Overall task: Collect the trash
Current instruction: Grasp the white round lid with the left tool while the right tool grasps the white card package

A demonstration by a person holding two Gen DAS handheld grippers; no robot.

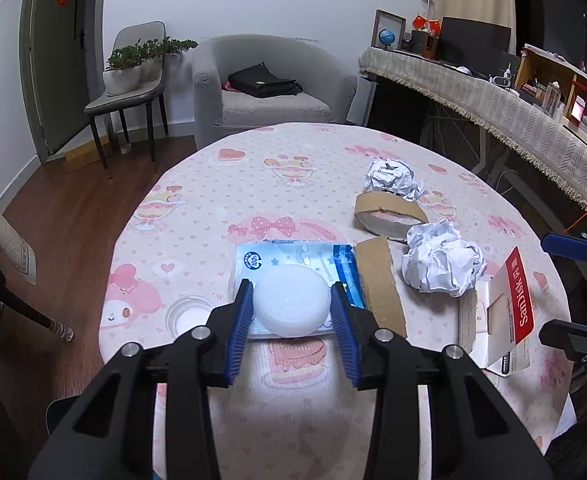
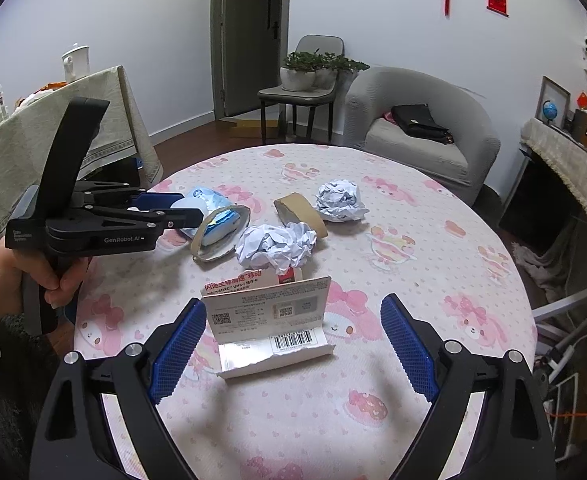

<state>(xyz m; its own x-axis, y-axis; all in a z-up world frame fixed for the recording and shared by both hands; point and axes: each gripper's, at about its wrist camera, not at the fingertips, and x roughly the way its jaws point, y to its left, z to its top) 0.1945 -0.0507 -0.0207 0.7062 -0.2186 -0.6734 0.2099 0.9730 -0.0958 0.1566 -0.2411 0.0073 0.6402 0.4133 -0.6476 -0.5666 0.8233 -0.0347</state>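
Observation:
My left gripper (image 1: 291, 300) is shut on a white round plastic lid (image 1: 289, 304) that lies on a blue-and-white wipes pack (image 1: 293, 252); both blue pads touch its sides. The right wrist view shows this gripper (image 2: 191, 208) from the side, in a person's hand. My right gripper (image 2: 293, 302) stands open around a torn SanDisk card package (image 2: 269, 312), also seen as the red-and-white SanDisk package (image 1: 513, 300), and neither pad presses on it. Two crumpled paper balls (image 1: 441, 264) (image 1: 391, 176) and flattened cardboard tape cores (image 1: 389, 212) (image 1: 381, 284) lie between them.
Everything rests on a round table with a pink cartoon cloth (image 1: 213, 200). Beyond it stand a grey armchair (image 1: 269, 92) with a black bag and a chair with potted plants (image 1: 129, 76). A cloth-covered counter (image 1: 513, 112) runs along the right.

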